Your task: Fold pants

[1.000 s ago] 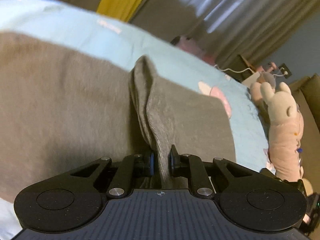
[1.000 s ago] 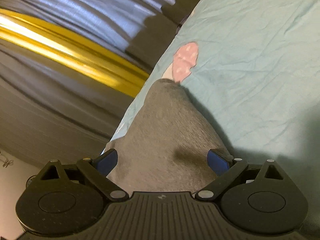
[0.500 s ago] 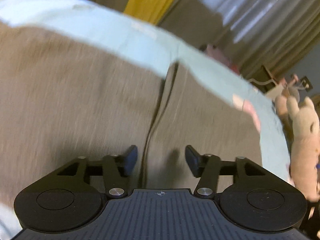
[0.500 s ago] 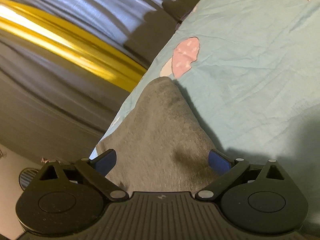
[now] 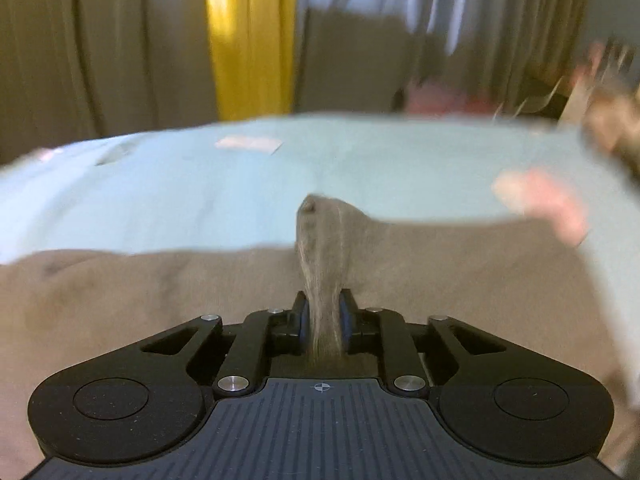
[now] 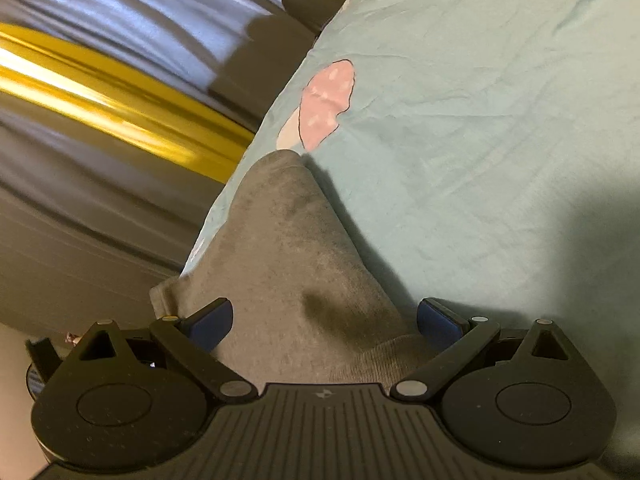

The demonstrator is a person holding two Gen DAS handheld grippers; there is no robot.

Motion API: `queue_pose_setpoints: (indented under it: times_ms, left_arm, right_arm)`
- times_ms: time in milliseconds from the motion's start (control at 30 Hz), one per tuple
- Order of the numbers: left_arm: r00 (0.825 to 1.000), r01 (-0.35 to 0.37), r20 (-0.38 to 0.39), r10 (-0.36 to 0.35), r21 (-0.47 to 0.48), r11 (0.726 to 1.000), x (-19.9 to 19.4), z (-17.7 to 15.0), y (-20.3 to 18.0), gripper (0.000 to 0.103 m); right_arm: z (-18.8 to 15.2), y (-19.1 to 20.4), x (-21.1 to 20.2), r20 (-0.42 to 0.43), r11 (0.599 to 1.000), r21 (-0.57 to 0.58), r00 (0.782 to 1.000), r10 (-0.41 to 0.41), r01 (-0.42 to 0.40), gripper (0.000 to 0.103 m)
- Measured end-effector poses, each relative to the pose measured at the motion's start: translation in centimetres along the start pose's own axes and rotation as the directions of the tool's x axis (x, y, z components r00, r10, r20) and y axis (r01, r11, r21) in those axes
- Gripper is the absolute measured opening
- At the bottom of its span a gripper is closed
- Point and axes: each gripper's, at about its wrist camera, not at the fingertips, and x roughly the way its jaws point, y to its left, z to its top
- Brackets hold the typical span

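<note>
Pants point(image 5: 440, 280) lie spread on the bed sheet point(image 5: 160, 192), grey cloth over pale blue. Left tongs point(image 5: 323, 316) are pressed together, pinching a raised ridge of the pants. Right tongs point(image 6: 324, 318) are spread wide above another part of the pants point(image 6: 288, 248), gripping nothing.

pale teal bedsheet point(image 5: 160, 196) with pink prints; beige curtains point(image 5: 100, 48), yellow curtain strip point(image 5: 250, 36) behind.
</note>
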Motion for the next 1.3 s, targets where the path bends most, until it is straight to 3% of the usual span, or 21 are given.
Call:
queue_pose_setpoints:
  times_ms: [33,67,167,200,300,367,400,433,467,533,633,700,767,833,867,900,967,1000,1100,1167,1300]
  left_arm:
    - [0.999,-0.048,0.003,0.048,0.034,0.998,-0.1,-0.5,-0.3,0.043]
    - [0.997,-0.075,0.029,0.073,0.054,0.996,-0.8,-0.8,-0.8,0.046]
    - [0.989,-0.125,0.092,0.114,0.116,0.985,-4.6,-2.7,-2.0,0.046]
    - [0.991,-0.087,0.113,0.073,0.125,0.988,-5.8,-3.2,-2.5,0.050]
    - [0.989,0.074,0.115,-0.088,0.117,0.990,-8.7,-5.6,-3.1,0.079]
    - [0.991,0.119,0.042,-0.125,0.113,0.986,-7.9,-7.4,-3.4,0.075]
    - [0.997,0.078,-0.012,-0.078,0.102,0.992,-6.7,-8.2,-3.3,0.059]
    - [0.997,-0.001,-0.077,0.007,0.083,0.997,-5.4,-9.0,-2.9,0.056]
    - [0.997,-0.015,-0.079,0.017,0.035,0.999,-5.0,-9.7,-1.9,0.060]
    - [0.998,0.003,-0.063,-0.007,-0.071,0.997,-5.8,-9.8,-0.4,0.054]
    - [0.999,-0.020,-0.043,0.015,-0.102,0.995,-7.7,-9.8,0.3,0.044]
    - [0.999,-0.053,-0.015,0.051,-0.122,0.991,-9.4,-10.1,1.3,0.045]
    - [0.999,-0.041,0.021,0.045,-0.167,0.985,-11.3,-10.2,2.7,0.052]
    - [0.999,-0.003,0.036,0.011,-0.210,0.978,-12.7,-10.2,4.0,0.075]
    - [0.999,0.003,0.040,0.006,-0.231,0.973,-13.5,-10.5,4.5,0.075]
    - [0.999,0.001,0.046,0.011,-0.245,0.969,-14.2,-11.0,5.0,0.076]
    - [0.998,-0.011,0.050,0.025,-0.253,0.967,-15.0,-12.0,5.7,0.079]
    - [0.998,-0.018,0.049,0.033,-0.263,0.965,-15.2,-12.5,6.0,0.079]
    - [0.999,-0.019,0.042,0.034,-0.323,0.946,-15.7,-13.0,7.1,0.079]
    - [0.997,0.019,0.080,0.010,-0.356,0.934,-16.9,-13.0,7.9,0.080]
    - [0.992,0.025,0.122,0.017,-0.333,0.943,-18.9,-13.3,8.1,0.096]
  right_arm:
    - [0.0,0.2,0.1,-0.001,1.000,-0.016,1.000,-0.007,0.007,0.099]
    - [0.0,0.5,0.2,-0.003,0.999,-0.036,1.000,-0.018,0.018,0.099]
    - [-0.3,1.3,0.3,0.001,0.995,-0.084,0.999,-0.049,0.049,0.099]
    - [-0.3,1.5,0.2,0.006,0.994,-0.093,0.998,-0.055,0.055,0.099]
    - [-0.4,1.5,0.1,0.014,0.993,-0.100,0.998,-0.063,0.064,0.099]
    - [-0.4,1.5,0.0,0.016,0.992,-0.101,0.997,-0.076,0.077,0.099]
    - [-0.4,1.6,0.0,0.016,0.991,-0.093,0.995,-0.097,0.098,0.099]
    - [-0.4,1.7,-0.2,0.019,0.990,-0.098,0.995,-0.100,0.102,0.099]
    - [-0.4,1.9,-0.3,0.024,0.988,-0.105,0.994,-0.107,0.109,0.099]
    - [-0.6,2.2,-0.8,0.031,0.985,-0.118,0.992,-0.121,0.124,0.099]
    - [-1.0,2.7,-1.7,0.050,0.985,-0.138,0.994,-0.097,0.103,0.099]
    - [-1.4,3.5,-2.5,0.067,0.982,-0.175,0.996,-0.060,0.071,0.092]
    - [-2.2,5.0,-3.4,0.096,0.968,-0.248,0.995,-0.020,0.043,0.071]
    - [-2.6,6.2,-3.2,0.070,0.958,-0.287,0.997,0.012,0.008,0.064]
    - [-2.7,6.2,-2.7,0.044,0.964,-0.266,0.999,0.013,-0.001,0.060]
    - [-2.8,6.0,-1.6,-0.004,0.973,-0.232,1.000,-0.012,0.010,0.058]
    - [-3.4,5.3,0.6,-0.089,0.971,-0.199,0.984,-0.155,0.134,0.034]
    - [-3.8,5.2,1.1,-0.088,0.960,-0.208,0.974,-0.209,0.187,0.032]
    - [-3.6,6.3,1.1,-0.103,0.944,-0.272,0.970,-0.221,0.186,0.032]
    - [-3.4,7.0,0.8,-0.094,0.934,-0.311,0.972,-0.214,0.175,0.032]
    - [-1.8,7.9,0.4,-0.029,0.930,-0.332,0.983,-0.179,0.159,0.032]
